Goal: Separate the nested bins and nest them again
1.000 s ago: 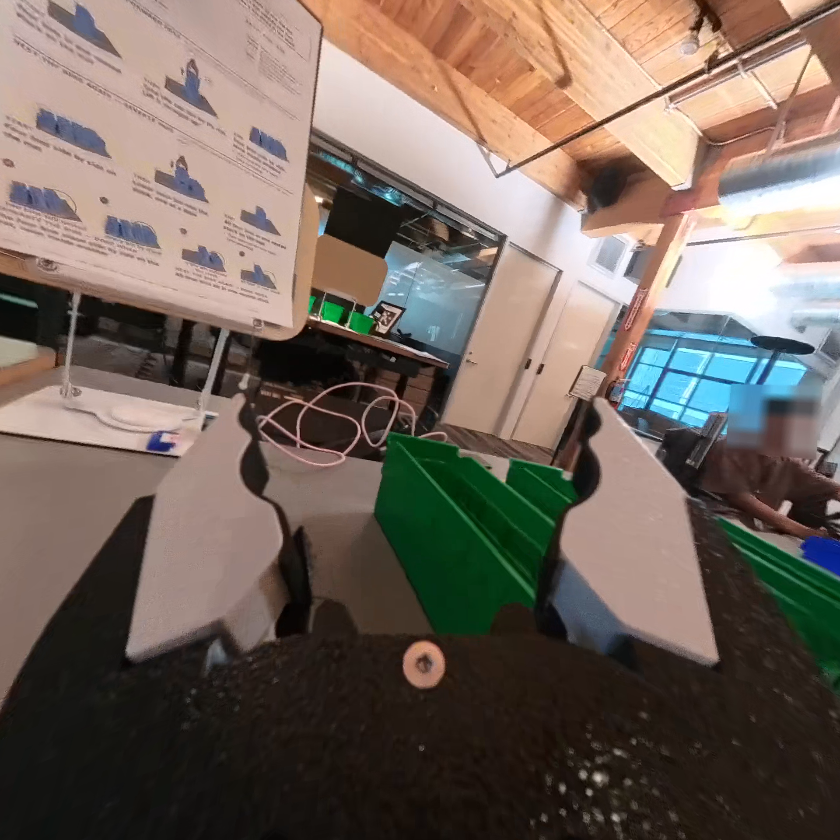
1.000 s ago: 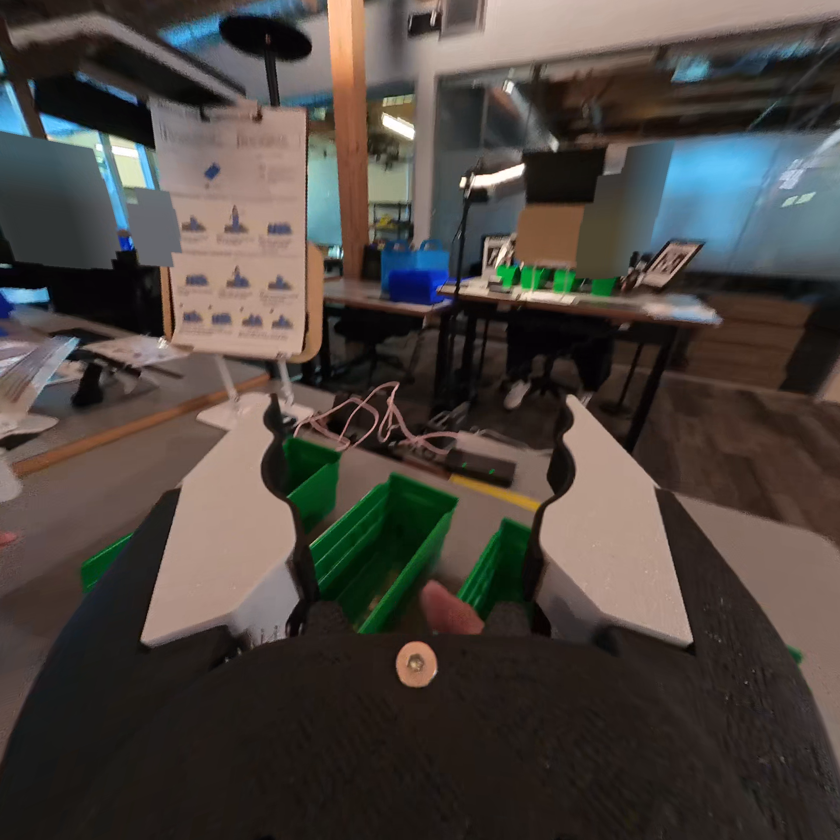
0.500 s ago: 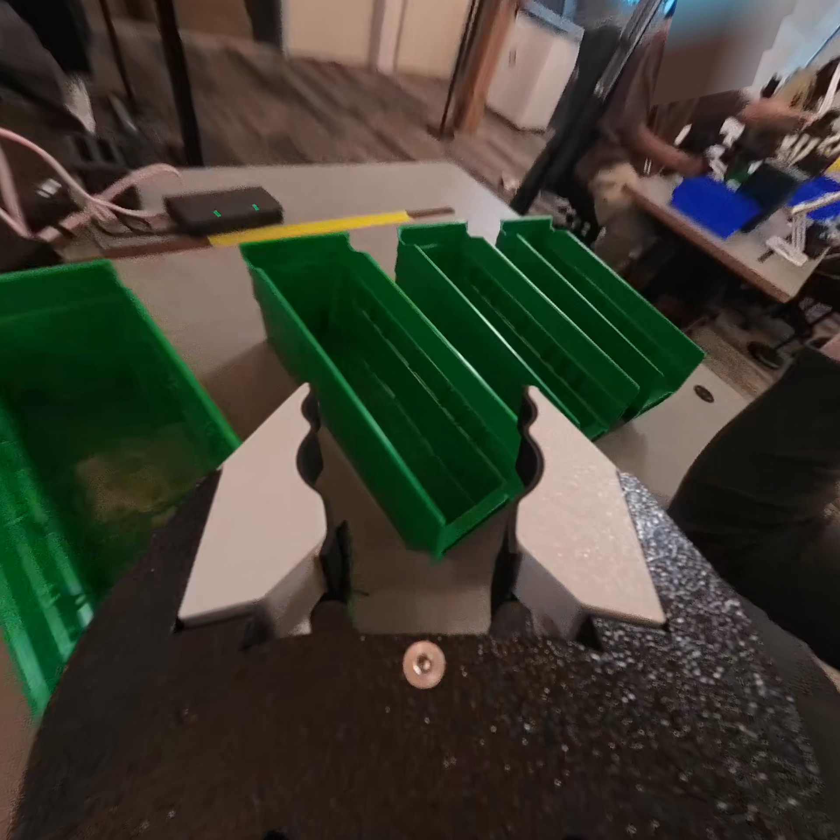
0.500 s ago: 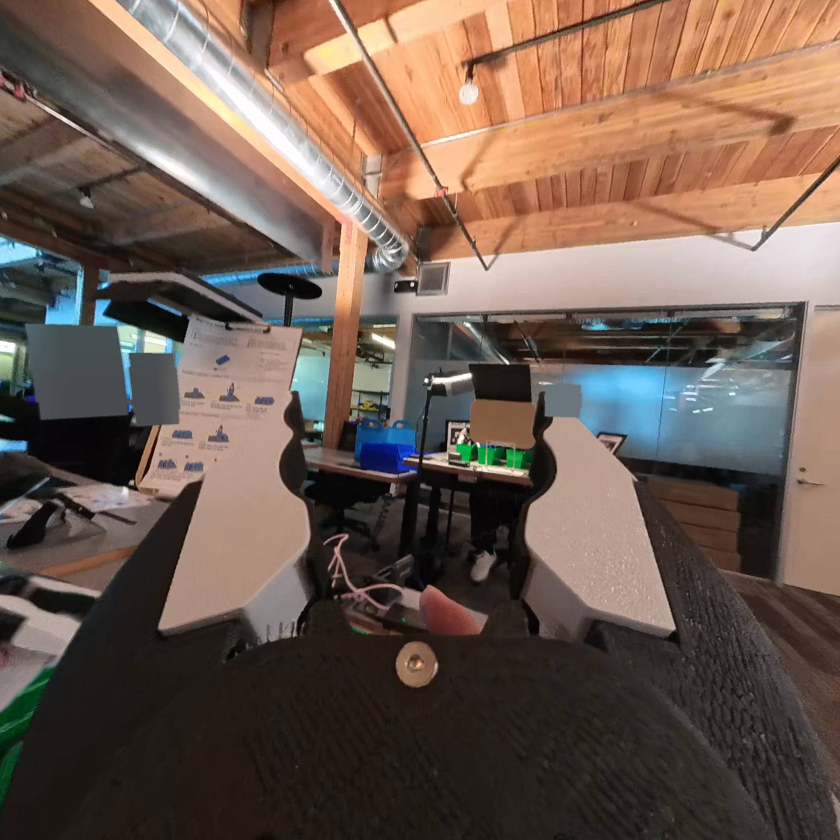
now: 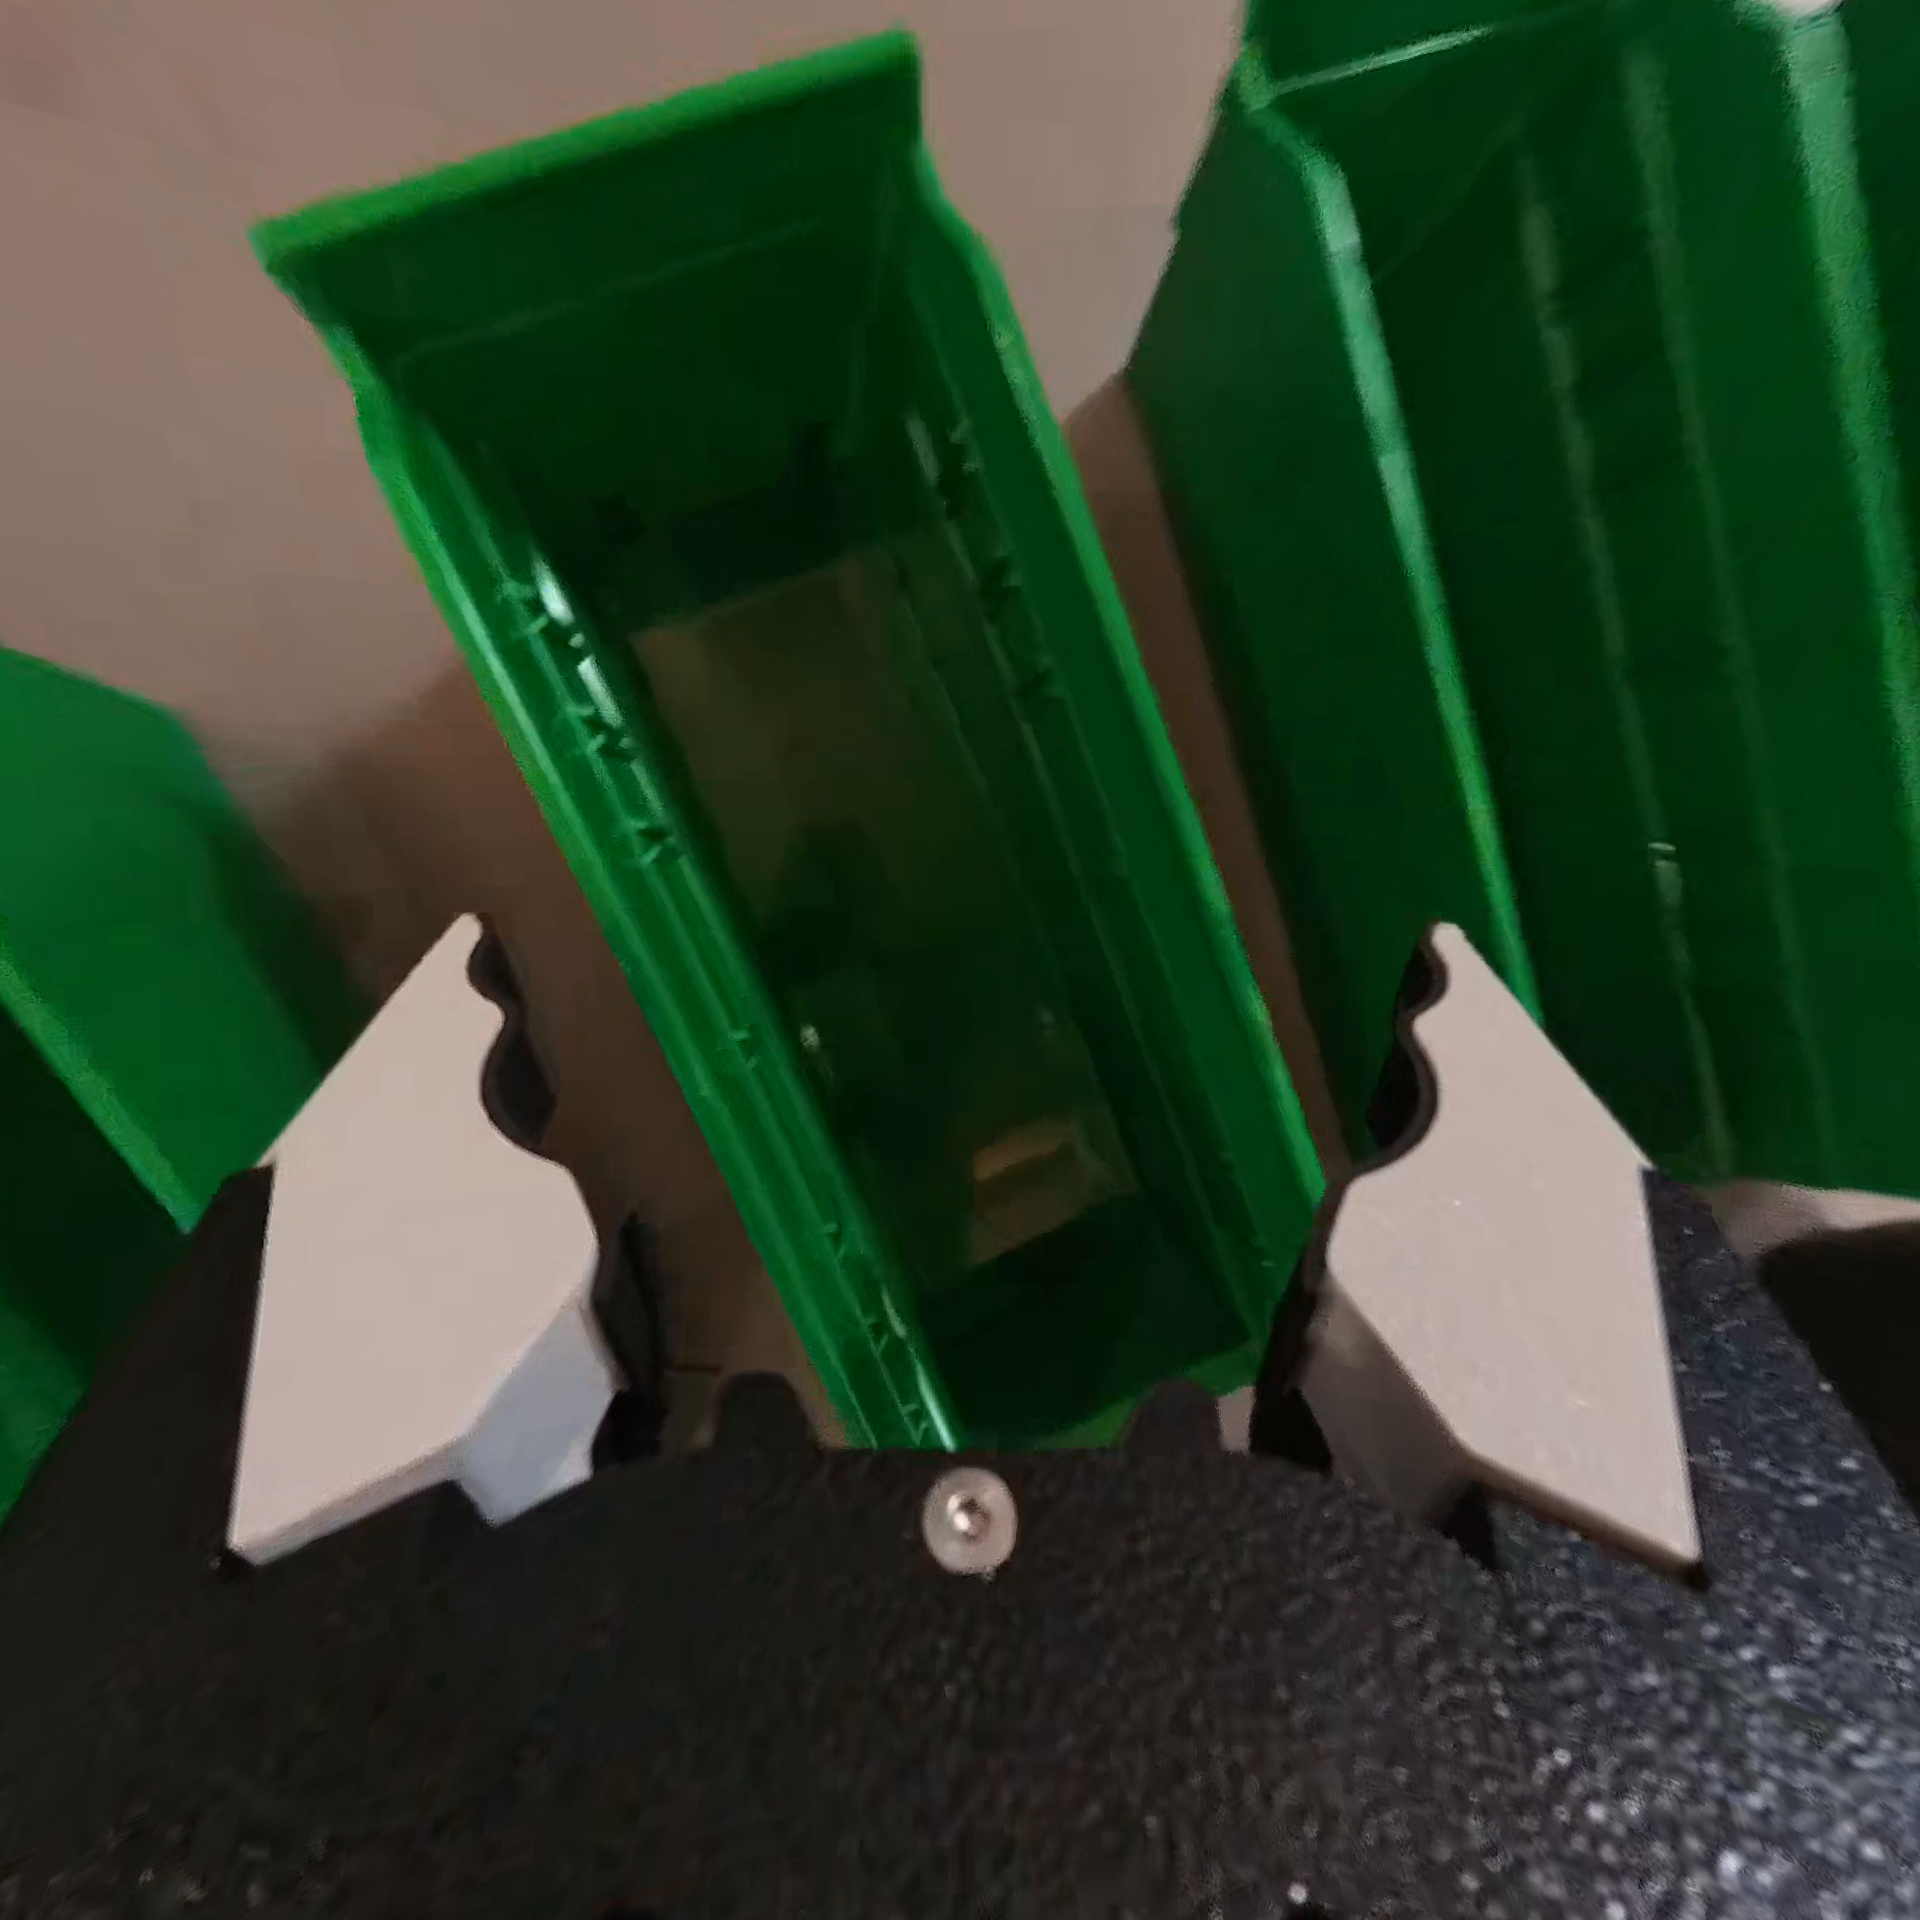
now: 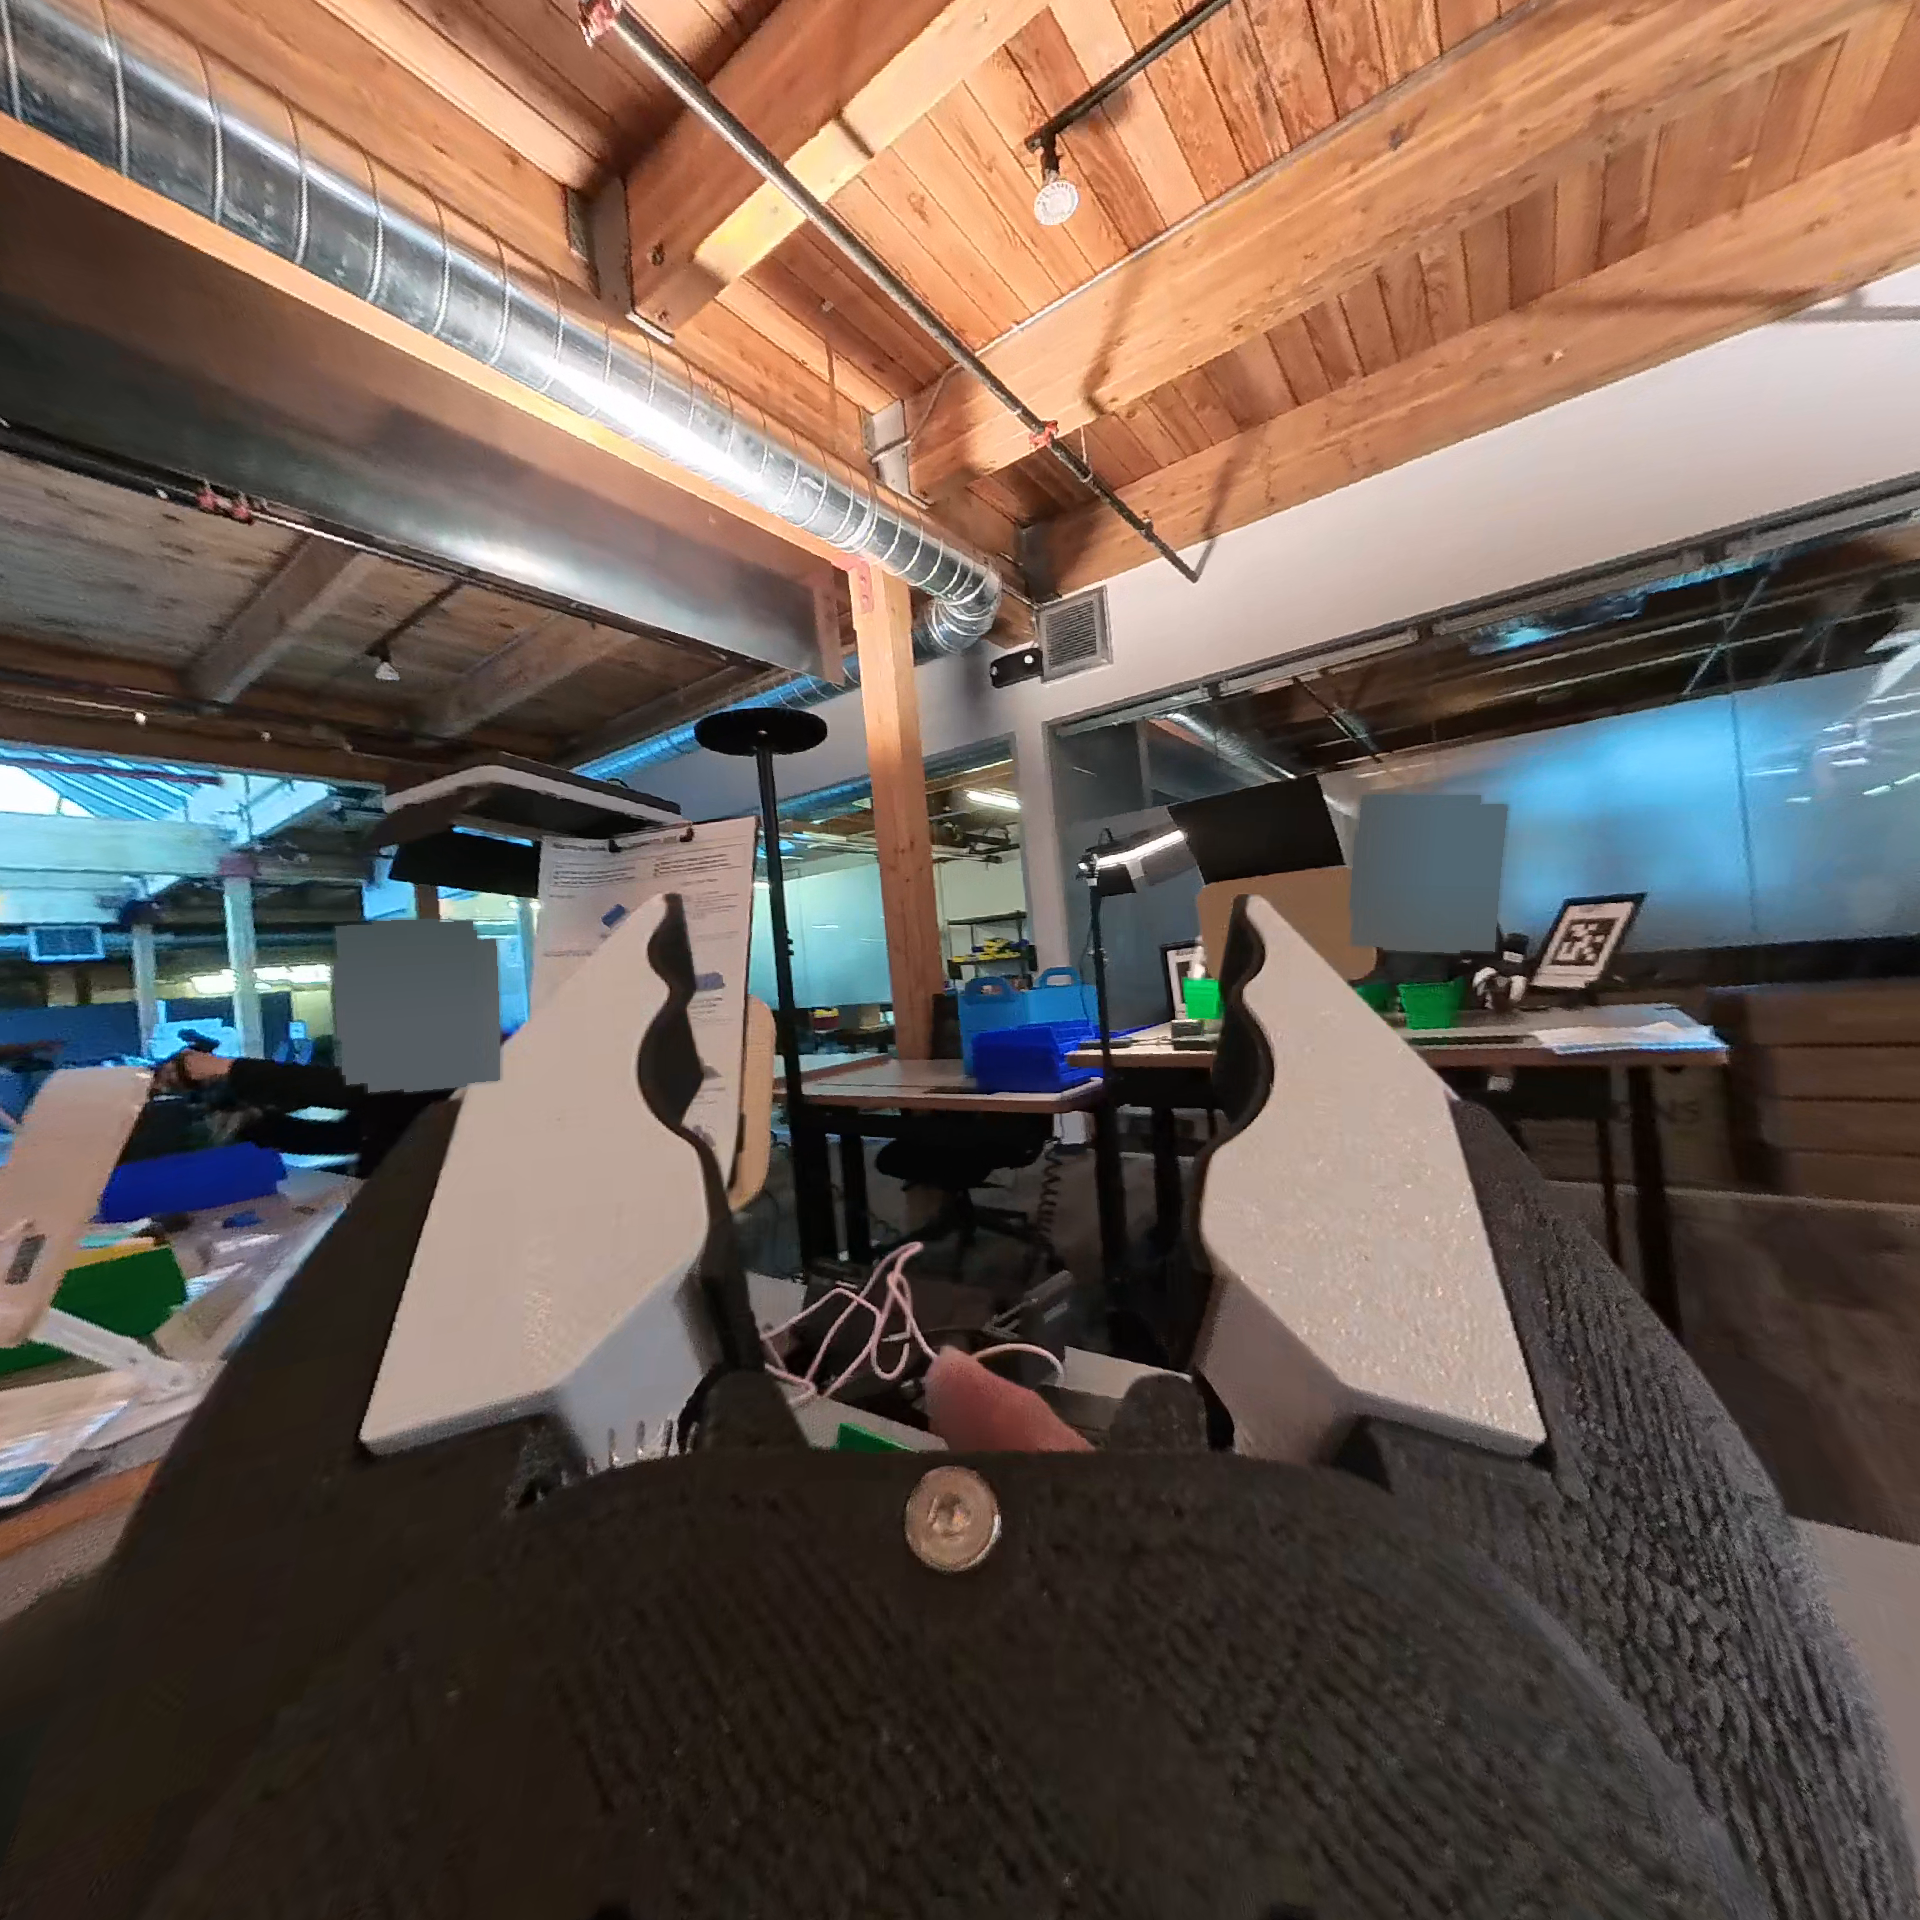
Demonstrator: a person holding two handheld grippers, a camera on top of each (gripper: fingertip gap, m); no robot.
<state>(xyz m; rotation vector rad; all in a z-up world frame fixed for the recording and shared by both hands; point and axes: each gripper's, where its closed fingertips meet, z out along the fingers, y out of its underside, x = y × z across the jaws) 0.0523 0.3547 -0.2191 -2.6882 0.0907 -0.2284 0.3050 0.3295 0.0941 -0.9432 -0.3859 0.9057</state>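
A: Left wrist view, looking straight down. Left gripper hangs over the table, jaws spread wide, nothing between the pads. Released, then.

B: What sits under it?

A: A long narrow green bin, open side up, running away from the camera. Its near end lies between the two white fingers. The right finger is just beside the bin's right wall; touching or not, I cannot tell. The left finger stands clear, with bare table showing between it and the bin.

B: Other bins?

A: Two more in that view. A second green bin to the right, apart from the middle one with a strip of table between. A third green bin at the left edge, only partly in view. All three stand separately on the table. The view is a bit blurred.

B: And the right side?

A: Right gripper is tipped upward, facing the room and the wooden ceiling. Jaws apart, empty, gripping nothing. A fingertip shows just above the black body. Beyond it, pink cable loops on the table edge, and a small sliver of green shows low between the fingers.

B: Background?

A: A printed sheet on a stand behind the left finger, a silver duct overhead, blue bins on a far desk.
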